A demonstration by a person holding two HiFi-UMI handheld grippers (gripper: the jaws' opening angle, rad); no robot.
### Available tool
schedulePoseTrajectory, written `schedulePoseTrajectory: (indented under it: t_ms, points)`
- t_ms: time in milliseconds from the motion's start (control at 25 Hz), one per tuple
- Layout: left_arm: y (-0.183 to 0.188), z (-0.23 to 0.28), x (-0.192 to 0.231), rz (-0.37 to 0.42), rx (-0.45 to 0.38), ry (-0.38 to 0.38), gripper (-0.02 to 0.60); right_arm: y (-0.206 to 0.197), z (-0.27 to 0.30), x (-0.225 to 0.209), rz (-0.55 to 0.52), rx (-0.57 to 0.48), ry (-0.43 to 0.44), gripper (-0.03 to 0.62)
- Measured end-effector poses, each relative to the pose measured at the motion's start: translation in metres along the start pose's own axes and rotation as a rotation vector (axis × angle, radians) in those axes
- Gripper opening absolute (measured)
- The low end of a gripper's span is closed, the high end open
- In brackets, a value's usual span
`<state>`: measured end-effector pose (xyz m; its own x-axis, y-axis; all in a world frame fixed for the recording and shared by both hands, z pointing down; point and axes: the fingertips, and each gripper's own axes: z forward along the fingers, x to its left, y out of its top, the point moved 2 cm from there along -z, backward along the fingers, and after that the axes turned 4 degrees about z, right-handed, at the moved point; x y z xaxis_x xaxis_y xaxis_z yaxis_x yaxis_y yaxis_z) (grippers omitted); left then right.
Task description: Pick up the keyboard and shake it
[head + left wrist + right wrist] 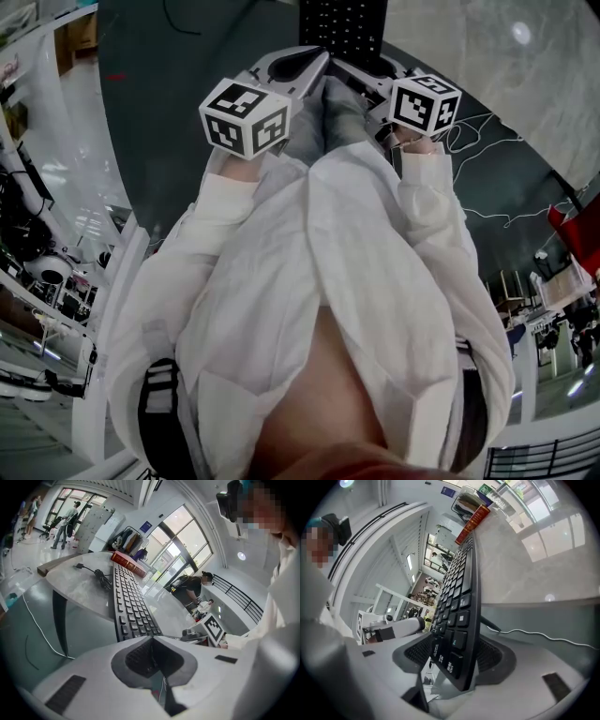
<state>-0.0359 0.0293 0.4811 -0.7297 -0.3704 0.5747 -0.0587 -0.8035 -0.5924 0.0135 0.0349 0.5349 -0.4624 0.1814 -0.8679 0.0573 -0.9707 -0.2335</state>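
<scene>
The keyboard (457, 597) lies along the table (534, 564), its near end reaching past the near edge; that end is flanked by the right gripper (457, 656), whose jaws stand wide and are not seen pressing; the left gripper (152, 656) is closed on nothing, near that same end. The grasp is judged to be in hand; next, a firm closing is called for before any lift.

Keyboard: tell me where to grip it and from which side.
Grip the keyboard at its near short end, which overhangs the table edge. Bring the right claw in lengthwise from the person's side, spanning keys to underside: it is a thin, flat slab. That claw straddles this end now, open.
</scene>
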Motion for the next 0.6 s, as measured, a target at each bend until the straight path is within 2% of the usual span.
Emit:
schedulePoseTrajectory:
  t_ms: [320,600]
  points:
    - [0.0010,-0.0003,0.0040,0.004,0.004,0.004,0.014,0.0010,0.0044,-0.0006,0.018,0.008,0.052,0.256]
    - [0.0027,0.0013,0.0029,0.011,0.006,0.002,0.014,0.0021,0.0083,0.0057,0.040,0.036,0.173,0.222]
